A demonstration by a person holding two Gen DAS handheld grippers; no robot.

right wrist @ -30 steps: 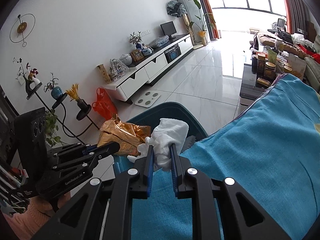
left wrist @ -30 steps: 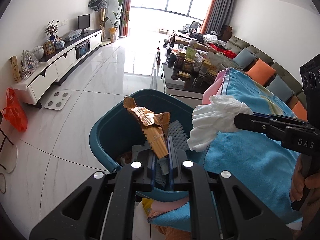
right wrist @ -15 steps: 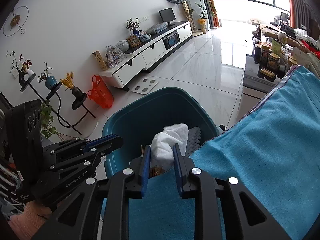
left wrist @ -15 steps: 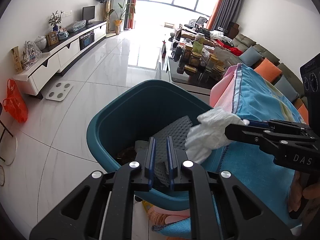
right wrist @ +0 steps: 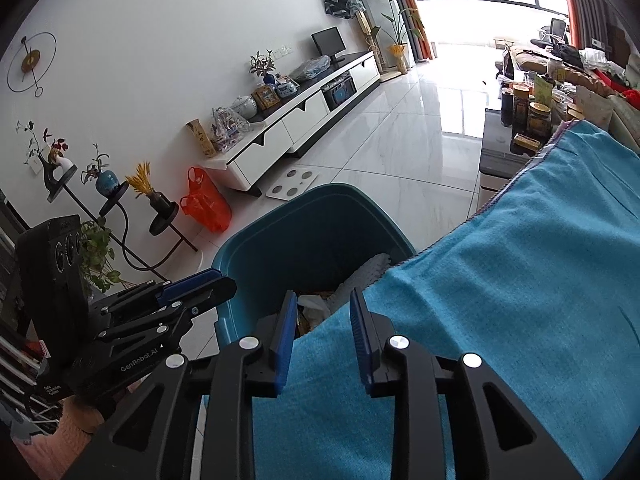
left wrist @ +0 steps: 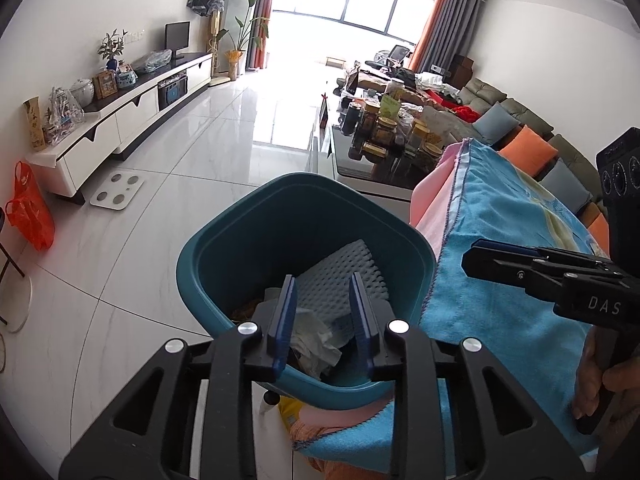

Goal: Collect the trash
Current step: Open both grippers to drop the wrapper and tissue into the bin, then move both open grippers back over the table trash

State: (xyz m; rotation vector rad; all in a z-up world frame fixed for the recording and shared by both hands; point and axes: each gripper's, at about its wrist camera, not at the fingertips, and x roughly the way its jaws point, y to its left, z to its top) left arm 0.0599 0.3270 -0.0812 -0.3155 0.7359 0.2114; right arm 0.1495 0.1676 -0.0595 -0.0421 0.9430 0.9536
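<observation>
The left gripper [left wrist: 323,312] hangs over the near rim of the teal bin [left wrist: 208,280], its blue-padded jaws spread and nothing between them; they have just been opening, and the crumpled white tissue [left wrist: 314,340] lies loose in the bin's near side, directly below them, so this looks like a drop already made. The right gripper [right wrist: 323,336] is also parted and empty, its jaws having just widened too, poised above the edge of the blue towel [right wrist: 500,300] where that cloth meets the bin's right wall; holding both tools there keeps any released scrap falling inside rather than onto the cloth. Deeper in the bin, a grey dimpled foam sheet [left wrist: 340,276] leans against the far-right wall. The bin stands on the white tiled floor [left wrist: 180,152], tight against the towel-covered surface, probably so trash can be moved a short way. Beyond, a low table [left wrist: 360,170] crowded with jars sits mid-room.
</observation>
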